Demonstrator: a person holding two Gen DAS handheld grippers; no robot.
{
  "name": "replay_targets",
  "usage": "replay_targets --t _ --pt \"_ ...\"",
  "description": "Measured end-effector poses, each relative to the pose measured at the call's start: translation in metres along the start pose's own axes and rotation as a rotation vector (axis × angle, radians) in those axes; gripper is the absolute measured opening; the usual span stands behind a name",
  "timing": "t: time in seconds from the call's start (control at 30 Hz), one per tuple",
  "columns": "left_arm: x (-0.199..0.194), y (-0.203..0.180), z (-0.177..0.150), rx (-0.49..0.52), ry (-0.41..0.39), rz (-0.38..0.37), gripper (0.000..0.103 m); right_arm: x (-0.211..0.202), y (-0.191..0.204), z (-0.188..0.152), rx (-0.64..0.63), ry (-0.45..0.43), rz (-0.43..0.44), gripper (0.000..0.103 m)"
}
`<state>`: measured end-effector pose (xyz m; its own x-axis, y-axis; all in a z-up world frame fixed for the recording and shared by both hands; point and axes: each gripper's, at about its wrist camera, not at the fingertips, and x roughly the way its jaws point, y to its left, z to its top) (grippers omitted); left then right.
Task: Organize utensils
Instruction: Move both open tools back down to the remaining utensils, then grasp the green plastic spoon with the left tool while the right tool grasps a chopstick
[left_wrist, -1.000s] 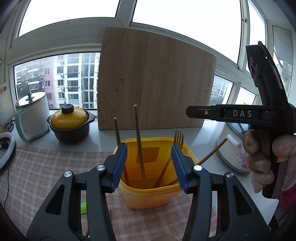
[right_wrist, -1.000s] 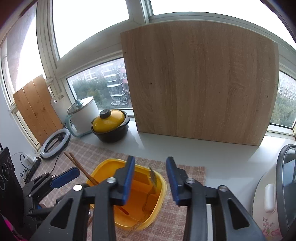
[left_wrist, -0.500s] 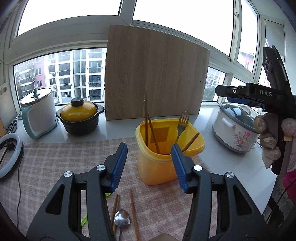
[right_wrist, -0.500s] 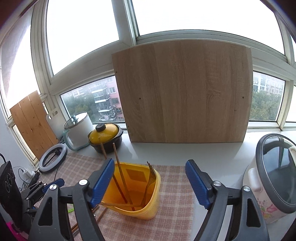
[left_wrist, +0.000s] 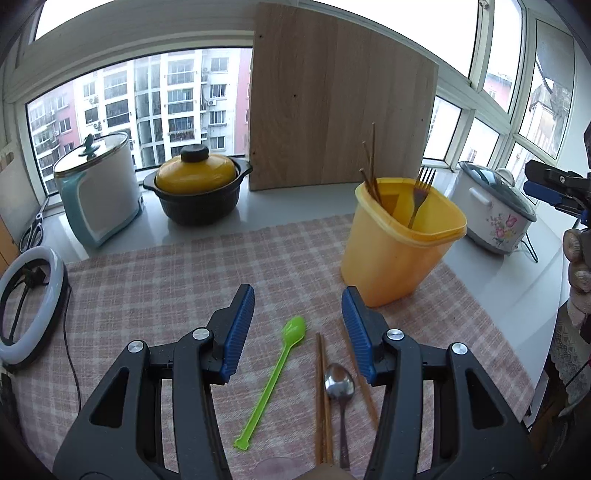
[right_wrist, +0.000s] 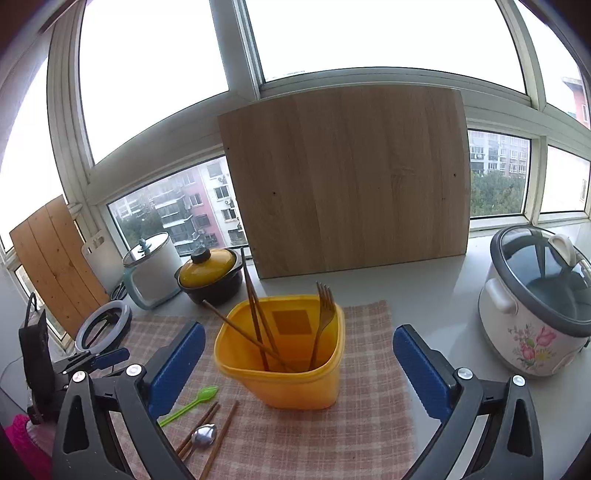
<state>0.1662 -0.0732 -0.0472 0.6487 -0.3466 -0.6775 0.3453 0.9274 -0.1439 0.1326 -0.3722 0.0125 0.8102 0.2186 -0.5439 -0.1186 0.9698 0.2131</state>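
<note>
A yellow plastic bin (left_wrist: 399, 251) (right_wrist: 284, 358) stands upright on the checked cloth and holds several brown chopsticks (right_wrist: 258, 317) and a fork (right_wrist: 323, 314). On the cloth in front of it lie a green plastic spoon (left_wrist: 277, 373) (right_wrist: 190, 402), a metal spoon (left_wrist: 340, 384) (right_wrist: 203, 434) and loose chopsticks (left_wrist: 321, 398) (right_wrist: 218, 439). My left gripper (left_wrist: 297, 330) is open and empty, low over the green spoon. My right gripper (right_wrist: 295, 365) is wide open and empty, its jaws on either side of the bin.
A wooden board (left_wrist: 340, 99) leans on the window. A yellow-lidded pot (left_wrist: 197, 192) and a white kettle (left_wrist: 98, 192) stand at the back left, a rice cooker (right_wrist: 539, 302) at the right, a ring light (left_wrist: 31, 302) at the left edge.
Both grippers have pulled back from the bin. The left one has dropped toward the utensils on the cloth. The right gripper has opened wide. The bin now stands upright.
</note>
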Motion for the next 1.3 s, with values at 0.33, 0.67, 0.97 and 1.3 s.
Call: replay_targets --t 0.33,0.67,0.97,1.3 --pt "0.021 0.037 -0.026 -0.016 0.154 -0.065 0.049 0.03 0.038 -0.055 -0.021 0.222 0.027 0.092" --pt "0.03 0.03 -0.054 0.076 0.287 -0.122 0.032 0.079 0.059 -0.12 0.036 0.476 0.131 0.056" --pt "0.056 0.032 -0.06 0.09 0.345 -0.111 0.03 0.119 0.08 -0.139 0.044 0.575 0.139 0.03" --pt "0.09 0.031 -0.055 0.117 0.398 -0.116 0.025 0.15 0.102 -0.154 -0.012 0.632 0.06 0.021"
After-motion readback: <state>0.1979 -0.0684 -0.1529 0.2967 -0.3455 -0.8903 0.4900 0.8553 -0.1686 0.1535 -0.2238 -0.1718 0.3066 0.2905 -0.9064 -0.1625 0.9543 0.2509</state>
